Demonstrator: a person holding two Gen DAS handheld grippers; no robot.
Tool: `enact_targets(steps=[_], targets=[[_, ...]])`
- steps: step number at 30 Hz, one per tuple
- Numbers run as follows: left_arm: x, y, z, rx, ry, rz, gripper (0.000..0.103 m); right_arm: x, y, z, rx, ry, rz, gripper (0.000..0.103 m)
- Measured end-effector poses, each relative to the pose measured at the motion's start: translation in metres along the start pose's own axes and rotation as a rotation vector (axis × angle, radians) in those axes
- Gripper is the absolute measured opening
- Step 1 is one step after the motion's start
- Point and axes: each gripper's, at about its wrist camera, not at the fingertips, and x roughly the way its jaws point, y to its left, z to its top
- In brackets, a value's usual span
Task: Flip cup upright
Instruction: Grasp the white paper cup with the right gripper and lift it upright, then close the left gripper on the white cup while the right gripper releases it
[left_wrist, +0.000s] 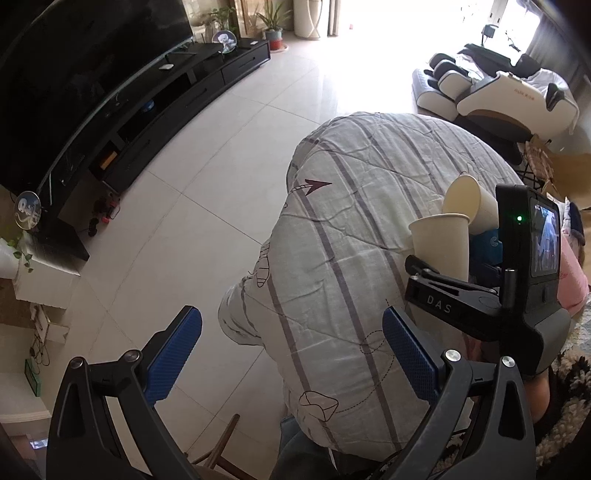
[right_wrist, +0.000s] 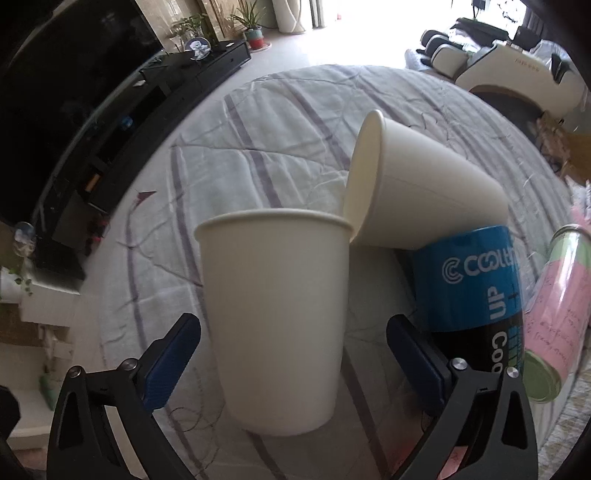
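An off-white paper cup stands upright on the quilted cloth, between my right gripper's open blue pads, which do not touch it. A second paper cup lies tilted behind it, mouth to the left, leaning on a blue and black can. In the left wrist view both cups, the upright one and the tilted one, show at the right, past the right gripper's body. My left gripper is open and empty over the cloth's near edge.
The striped quilted cloth covers a round table. A pink-labelled jar lies at the right. A black TV stand runs along the left over tiled floor. A massage chair stands at the back right.
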Motion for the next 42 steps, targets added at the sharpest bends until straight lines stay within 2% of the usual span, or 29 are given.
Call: enact_targets(steps=[1, 2, 3, 8, 12, 19, 25, 30, 32, 37, 40, 42], targets=[[0.001, 0.001, 0.0, -0.003, 0.003, -0.002, 0.1, -0.001, 0.001, 0.0, 0.003, -0.001, 0.047, 0.059], [0.001, 0.002, -0.001, -0.004, 0.005, -0.004, 0.1, 0.002, -0.002, -0.001, 0.034, 0.033, 0.113, 0.062], [0.001, 0.003, -0.001, -0.003, 0.009, -0.007, 0.1, 0.003, -0.005, -0.003, 0.074, 0.051, 0.138, 0.062], [-0.008, 0.004, -0.002, 0.027, -0.013, -0.042, 0.1, -0.015, -0.007, -0.013, 0.102, 0.025, 0.133, 0.062], [-0.012, 0.005, -0.002, 0.082, -0.028, -0.079, 0.1, -0.034, -0.009, -0.025, 0.145, -0.004, 0.12, 0.062], [-0.016, 0.011, -0.006, 0.247, -0.03, -0.145, 0.1, -0.059, 0.003, -0.069, 0.273, -0.035, 0.055, 0.062], [-0.013, 0.013, -0.015, 0.36, -0.023, -0.174, 0.1, -0.042, 0.012, -0.098, 0.378, -0.018, 0.004, 0.063], [-0.004, 0.016, -0.02, 0.392, 0.015, -0.194, 0.1, -0.017, 0.018, -0.105, 0.407, 0.019, -0.013, 0.066], [-0.002, 0.015, -0.021, 0.413, 0.012, -0.188, 0.1, -0.019, 0.02, -0.106, 0.419, 0.007, -0.033, 0.081], [-0.006, 0.008, -0.017, 0.427, 0.026, -0.244, 0.1, -0.037, 0.025, -0.105, 0.411, -0.023, -0.051, 0.082], [-0.014, -0.003, -0.016, 0.447, 0.022, -0.286, 0.1, -0.057, 0.019, -0.112, 0.445, -0.047, -0.045, 0.082], [-0.018, -0.015, -0.016, 0.462, 0.02, -0.325, 0.101, -0.074, 0.011, -0.122, 0.473, -0.067, -0.072, 0.082]])
